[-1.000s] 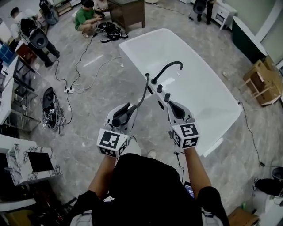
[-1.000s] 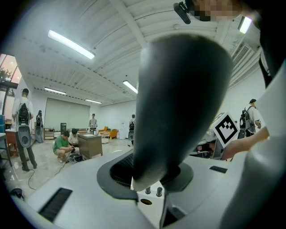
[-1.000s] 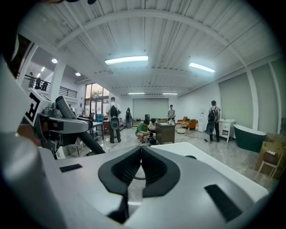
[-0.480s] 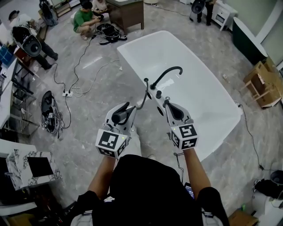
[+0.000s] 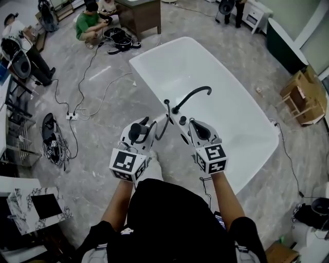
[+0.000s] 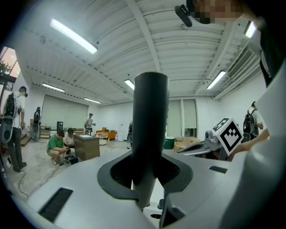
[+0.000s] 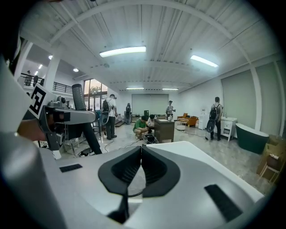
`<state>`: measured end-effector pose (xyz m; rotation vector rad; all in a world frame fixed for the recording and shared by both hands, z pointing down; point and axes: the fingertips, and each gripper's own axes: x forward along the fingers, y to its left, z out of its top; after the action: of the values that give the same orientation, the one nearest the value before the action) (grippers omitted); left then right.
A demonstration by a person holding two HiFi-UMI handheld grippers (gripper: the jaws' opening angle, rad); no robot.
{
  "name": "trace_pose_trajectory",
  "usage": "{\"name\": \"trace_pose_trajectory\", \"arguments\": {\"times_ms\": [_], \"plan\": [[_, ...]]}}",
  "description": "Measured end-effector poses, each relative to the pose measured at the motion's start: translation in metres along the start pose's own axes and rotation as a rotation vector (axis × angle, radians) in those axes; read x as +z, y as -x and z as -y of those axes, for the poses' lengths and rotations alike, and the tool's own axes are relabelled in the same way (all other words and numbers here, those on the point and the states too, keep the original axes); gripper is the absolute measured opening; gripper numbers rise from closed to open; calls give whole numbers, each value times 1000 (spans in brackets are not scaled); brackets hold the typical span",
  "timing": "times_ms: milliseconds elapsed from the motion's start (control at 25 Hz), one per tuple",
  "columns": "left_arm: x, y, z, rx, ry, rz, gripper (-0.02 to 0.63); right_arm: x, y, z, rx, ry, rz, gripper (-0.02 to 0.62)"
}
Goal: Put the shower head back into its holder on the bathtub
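The white bathtub (image 5: 241, 110) lies ahead, with a curved black faucet (image 5: 192, 95) and black knobs (image 5: 182, 120) on its near rim. My left gripper (image 5: 140, 128) is shut on the dark shower head (image 5: 135, 131). Its black hose (image 5: 165, 120) loops up to the rim beside the faucet. In the left gripper view the shower head's dark handle (image 6: 150, 129) stands upright between the jaws of the left gripper (image 6: 149, 179). My right gripper (image 5: 194, 125) hovers over the rim just right of the knobs, and the right gripper (image 7: 141, 152) is shut on nothing. I cannot make out the holder.
People crouch by a wooden cabinet (image 5: 141, 13) beyond the tub. Cables (image 5: 77, 110) trail over the grey floor at left. Wooden crates (image 5: 303, 92) stand at right, and a dark green tub (image 5: 282, 38) at the far right.
Both grippers have moved forward to the tub's near rim, close to the faucet and knobs. The shower head stays in the left gripper, and the hose bends more tightly.
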<state>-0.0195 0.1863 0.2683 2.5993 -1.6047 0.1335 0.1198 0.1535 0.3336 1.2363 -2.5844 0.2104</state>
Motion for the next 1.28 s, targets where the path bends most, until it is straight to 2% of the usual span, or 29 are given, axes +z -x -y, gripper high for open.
{"name": "trace_pose_trajectory", "arguments": {"times_ms": [360, 840, 1280], "plan": [[15, -73, -76, -51, 10, -28, 115, 30, -95, 29, -26, -34, -37, 21], [36, -138, -182, -109, 19, -24, 114, 57, -203, 39, -77, -68, -87, 23], [54, -176, -225, -167, 0, 25, 112, 62, -253, 48, -125, -74, -107, 23]]}}
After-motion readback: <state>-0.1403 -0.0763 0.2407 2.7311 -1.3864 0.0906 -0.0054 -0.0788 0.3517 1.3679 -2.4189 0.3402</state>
